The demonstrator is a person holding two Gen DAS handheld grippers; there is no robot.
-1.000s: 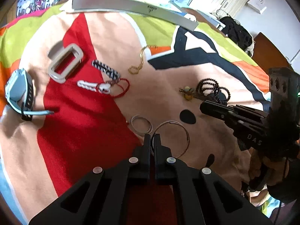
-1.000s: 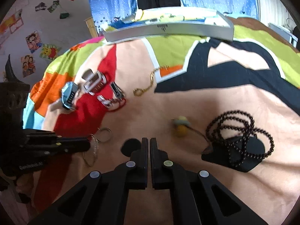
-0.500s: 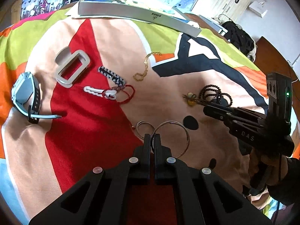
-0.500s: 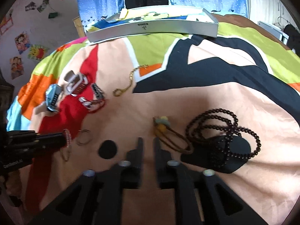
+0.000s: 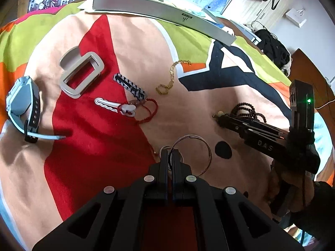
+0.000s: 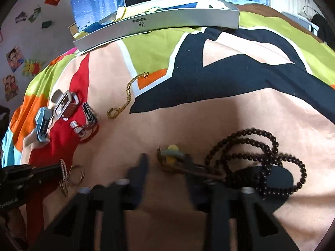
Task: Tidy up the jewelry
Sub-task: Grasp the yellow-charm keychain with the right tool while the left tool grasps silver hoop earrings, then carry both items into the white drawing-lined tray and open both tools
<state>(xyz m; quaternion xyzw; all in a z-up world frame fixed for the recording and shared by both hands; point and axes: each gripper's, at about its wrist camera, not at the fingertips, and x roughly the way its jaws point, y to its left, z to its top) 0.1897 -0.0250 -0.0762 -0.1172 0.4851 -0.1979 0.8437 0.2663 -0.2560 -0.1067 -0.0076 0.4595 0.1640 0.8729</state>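
While the left gripper (image 5: 170, 153) is being kept pressed together at the lower centre of the left wrist frame, a large wire bangle (image 5: 193, 146) is being pinched between its fingers, with a smaller ring (image 6: 76, 174) lying just beside them on the patterned bedspread (image 5: 125, 146). At the bottom of the right wrist frame, the right gripper (image 6: 165, 165) is being held with its fingers spread wide, blurred, on either side of a yellow and green charm (image 6: 172, 153) that is tied by a brown cord to a dark bead necklace (image 6: 261, 156) coiled at the lower right. A gold chain (image 5: 172, 76) is lying at centre, a red cord bracelet (image 5: 146, 110) just below it, and a blue watch (image 5: 22, 100) at far left. A long silver box (image 5: 163, 14) is sitting along the upper edge.
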